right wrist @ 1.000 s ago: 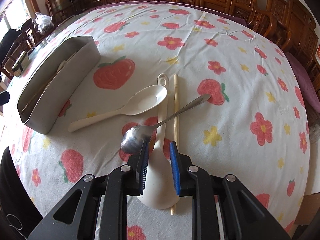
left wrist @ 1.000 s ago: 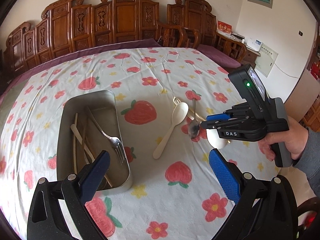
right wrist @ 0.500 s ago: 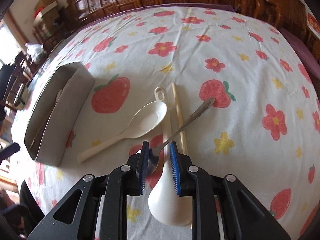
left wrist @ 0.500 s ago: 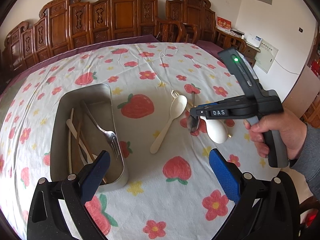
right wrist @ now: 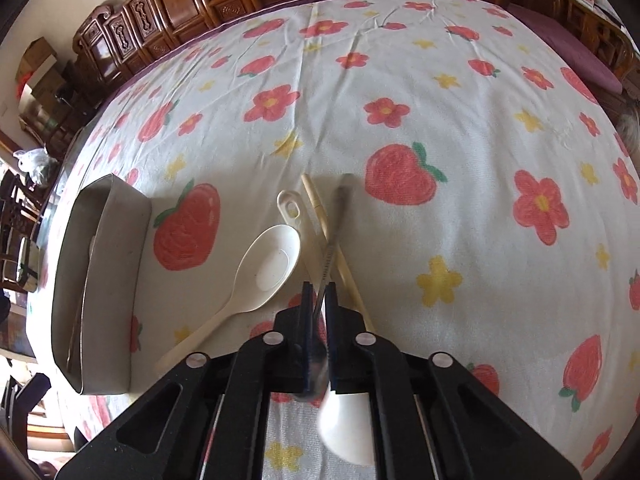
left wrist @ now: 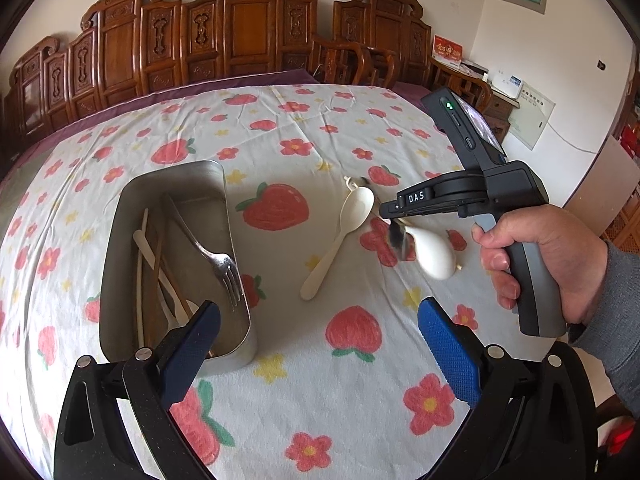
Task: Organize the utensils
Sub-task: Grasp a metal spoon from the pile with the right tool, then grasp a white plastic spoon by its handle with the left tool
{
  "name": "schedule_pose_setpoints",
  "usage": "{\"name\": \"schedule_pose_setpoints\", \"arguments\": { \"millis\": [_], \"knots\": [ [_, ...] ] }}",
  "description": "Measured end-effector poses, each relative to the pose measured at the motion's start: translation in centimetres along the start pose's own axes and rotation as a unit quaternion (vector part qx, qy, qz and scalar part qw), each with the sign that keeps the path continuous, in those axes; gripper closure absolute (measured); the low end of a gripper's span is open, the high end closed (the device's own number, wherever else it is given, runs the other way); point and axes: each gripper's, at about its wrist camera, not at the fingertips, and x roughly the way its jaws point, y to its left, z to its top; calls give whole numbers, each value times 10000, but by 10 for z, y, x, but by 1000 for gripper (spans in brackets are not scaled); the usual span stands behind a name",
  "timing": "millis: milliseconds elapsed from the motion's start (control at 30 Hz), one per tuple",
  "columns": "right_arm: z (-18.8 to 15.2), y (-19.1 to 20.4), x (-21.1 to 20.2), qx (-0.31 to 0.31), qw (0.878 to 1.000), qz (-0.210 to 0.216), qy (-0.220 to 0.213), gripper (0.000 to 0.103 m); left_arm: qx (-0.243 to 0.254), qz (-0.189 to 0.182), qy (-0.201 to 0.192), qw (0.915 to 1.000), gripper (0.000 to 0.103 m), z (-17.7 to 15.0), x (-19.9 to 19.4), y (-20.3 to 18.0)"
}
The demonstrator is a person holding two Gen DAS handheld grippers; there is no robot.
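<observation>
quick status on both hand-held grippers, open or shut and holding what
Left hand-held gripper: open, holding nothing.
Right hand-held gripper: shut on the metal spoon.

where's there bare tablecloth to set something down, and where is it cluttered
Free: the strip between the metal tray and the cream spoon, and the far cloth toward the wooden chairs. Crowded: under the right hand-held gripper, where white ladle, chopstick and metal spoon overlap.

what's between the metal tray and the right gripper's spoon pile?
One cream plastic spoon lies on the cloth between the metal tray and the right gripper, bowl away from the cameras; otherwise bare tablecloth. Clearest in the left wrist view.
</observation>
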Motion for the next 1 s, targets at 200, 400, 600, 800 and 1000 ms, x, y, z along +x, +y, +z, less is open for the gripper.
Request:
{"name": "schedule_pose_setpoints", "arguments": {
  "millis": [200,400,600,800,1000],
  "knots": [
    [-3,-3,-11,-12,10000,46,-57,99,-10,-3,20,10000,8,1,3,-1],
    [-8,-4,-38,-139,9992,245,-268,99,85,20,67,9999,8,8,11,-11],
    [-20,-10,-65,-378,9978,275,-470,99,272,68,177,9995,8,27,30,-20],
    [-41,-23,-77,-518,9967,282,-554,99,597,158,400,9973,23,50,55,-29],
    [-58,-36,-78,-489,9966,321,-583,99,888,266,873,9919,41,63,91,-34]
  ]
}}
